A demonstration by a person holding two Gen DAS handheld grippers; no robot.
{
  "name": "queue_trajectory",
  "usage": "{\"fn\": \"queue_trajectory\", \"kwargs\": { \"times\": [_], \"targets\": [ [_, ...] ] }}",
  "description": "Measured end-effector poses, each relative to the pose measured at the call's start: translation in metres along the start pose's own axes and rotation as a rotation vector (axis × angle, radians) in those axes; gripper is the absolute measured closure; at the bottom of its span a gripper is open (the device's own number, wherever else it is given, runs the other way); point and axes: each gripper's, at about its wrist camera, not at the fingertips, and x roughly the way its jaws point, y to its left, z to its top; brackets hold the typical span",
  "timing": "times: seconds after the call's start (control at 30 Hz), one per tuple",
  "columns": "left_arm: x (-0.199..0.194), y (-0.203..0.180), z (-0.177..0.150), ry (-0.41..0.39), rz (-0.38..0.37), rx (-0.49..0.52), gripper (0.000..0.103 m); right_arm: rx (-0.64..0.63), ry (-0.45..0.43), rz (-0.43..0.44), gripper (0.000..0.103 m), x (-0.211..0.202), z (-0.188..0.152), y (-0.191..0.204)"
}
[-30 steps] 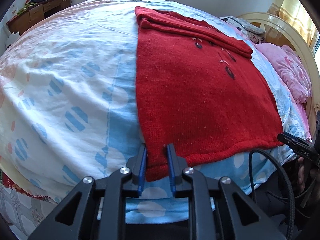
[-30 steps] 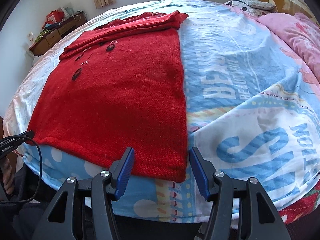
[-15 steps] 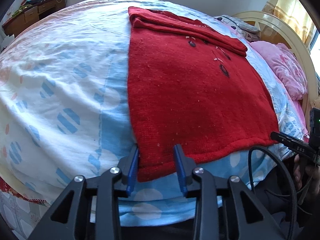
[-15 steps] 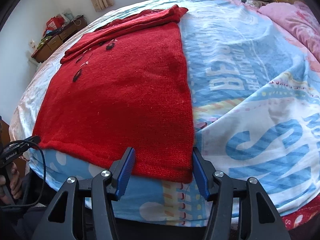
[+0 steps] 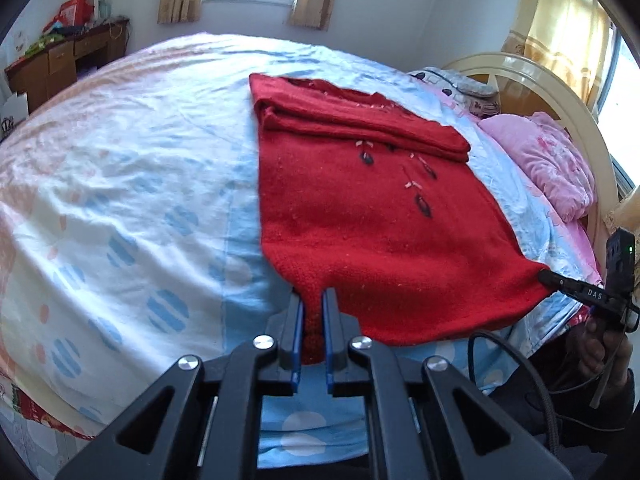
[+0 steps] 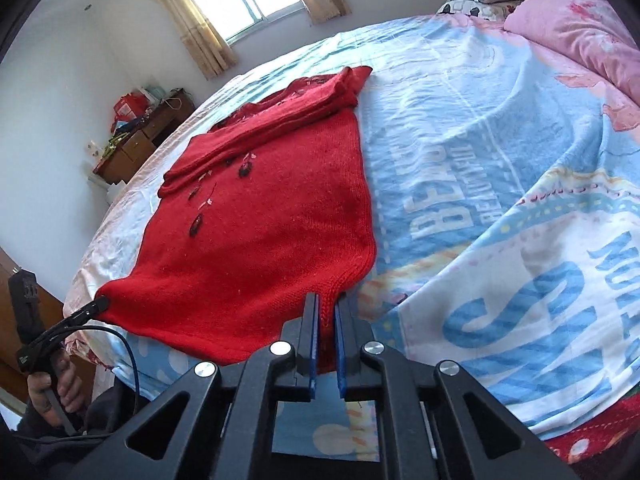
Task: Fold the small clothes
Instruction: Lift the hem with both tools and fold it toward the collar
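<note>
On the bed's printed sheet [image 5: 120, 208], a red sweater [image 5: 360, 232] is lying. The left gripper [image 5: 311, 300] and right gripper [image 6: 327, 304], having just closed, are pinching its near corners. A desk [image 5: 60, 64] is standing by the wall.

- red sweater [image 6: 272, 232]: flat on the bed [image 6: 500, 184], sleeves folded across its far end, dark embroidery on the front.
- right gripper [image 6: 327, 312]: jaws just closed, clamped on the sweater's near right hem corner.
- left gripper [image 6: 98, 303]: pinching the near left hem corner, held by a hand [image 6: 60, 384].
- pink pillow [image 6: 580, 24]: far right.
- wooden desk [image 6: 140, 140]: by the far wall.
</note>
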Motion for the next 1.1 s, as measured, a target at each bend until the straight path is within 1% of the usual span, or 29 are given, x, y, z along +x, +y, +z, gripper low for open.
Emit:
{"fn": "queue_trajectory", "kwargs": {
  "times": [0.07,0.17,0.4,0.53,0.63,0.8,0.93,1.1],
  "targets": [
    [0.002,0.002,0.004,0.000,-0.006,-0.013,0.094,0.011,-0.009,0.025,0.097,-0.002,0.000,0.000],
    [-0.002,0.001,0.012,-0.027,-0.009,-0.004,0.095,0.008,-0.054,0.064,0.097,-0.012,0.006,0.007],
    [-0.007,0.005,0.042,-0.092,-0.028,-0.022,0.095,-0.002,-0.177,0.108,0.098,-0.031,0.043,0.023],
    [-0.007,0.010,0.061,-0.123,-0.037,-0.048,0.095,-0.007,-0.235,0.109,0.098,-0.038,0.066,0.030],
    [-0.008,0.011,0.073,-0.145,-0.043,-0.057,0.095,-0.016,-0.263,0.102,0.098,-0.041,0.079,0.034],
    [-0.012,0.012,0.095,-0.193,-0.047,-0.052,0.095,-0.026,-0.271,0.092,0.098,-0.036,0.101,0.038],
    [-0.004,0.012,0.114,-0.208,-0.045,-0.053,0.095,-0.041,-0.279,0.077,0.098,-0.027,0.124,0.041],
    [0.003,0.013,0.140,-0.235,-0.042,-0.061,0.095,-0.044,-0.318,0.058,0.098,-0.025,0.156,0.046]
  ]
}}
